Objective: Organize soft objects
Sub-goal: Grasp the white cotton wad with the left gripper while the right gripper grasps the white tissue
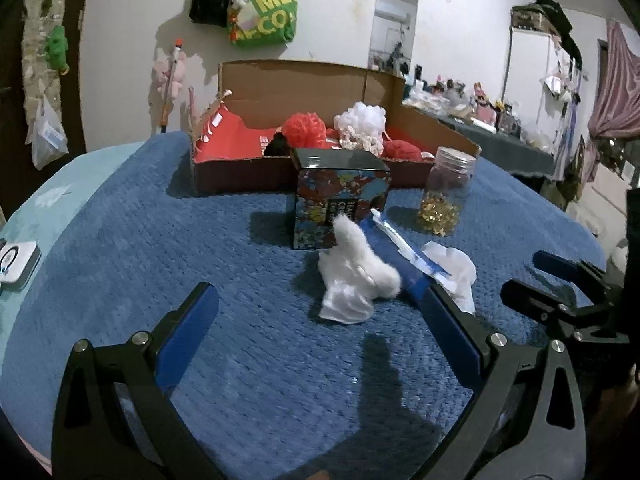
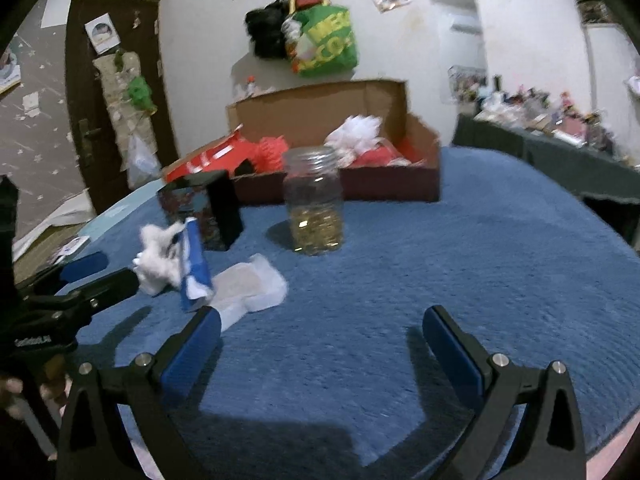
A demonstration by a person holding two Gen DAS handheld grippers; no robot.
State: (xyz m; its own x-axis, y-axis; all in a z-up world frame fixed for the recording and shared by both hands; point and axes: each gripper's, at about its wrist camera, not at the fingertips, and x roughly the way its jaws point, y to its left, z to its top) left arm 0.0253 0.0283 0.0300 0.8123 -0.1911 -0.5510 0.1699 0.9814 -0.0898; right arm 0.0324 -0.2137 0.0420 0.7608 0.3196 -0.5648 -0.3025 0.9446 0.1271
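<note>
Two tools, left tool [image 1: 320, 320] and right tool [image 2: 322, 330], hover with fingers spread apart and empty; white cotton wad [image 1: 356, 276] lies mid-frame on the blue surface [image 1: 160, 240].

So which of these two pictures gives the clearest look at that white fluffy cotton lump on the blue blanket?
The left wrist view: the cotton lump sits near the centre, sharp and unobstructed, ahead of the open left gripper. In the right wrist view the same lump is far off to the left, blurred, and partly hidden behind a blue-and-white packet.
</note>
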